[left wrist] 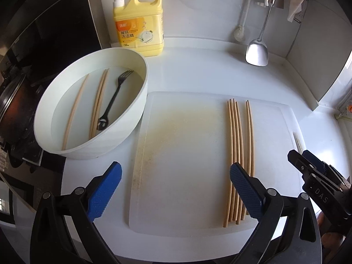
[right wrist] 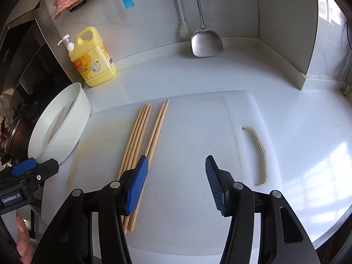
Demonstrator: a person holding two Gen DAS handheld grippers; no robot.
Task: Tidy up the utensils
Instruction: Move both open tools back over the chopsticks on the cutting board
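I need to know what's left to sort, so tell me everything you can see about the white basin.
The white basin is round, deep and plastic-looking, upright on the counter's left, seemingly touching the cutting board. It seems to hold shallow water, three wooden chopsticks and a black fork. Neither gripper touches it.

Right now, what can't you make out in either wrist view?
- Basin contents: right wrist view, near wall hides the fork; the left wrist view shows the fork.
- Chopsticks near ends: both views, a blue finger pad covers them.
- Spatula handle top: cut off by the frame edge.
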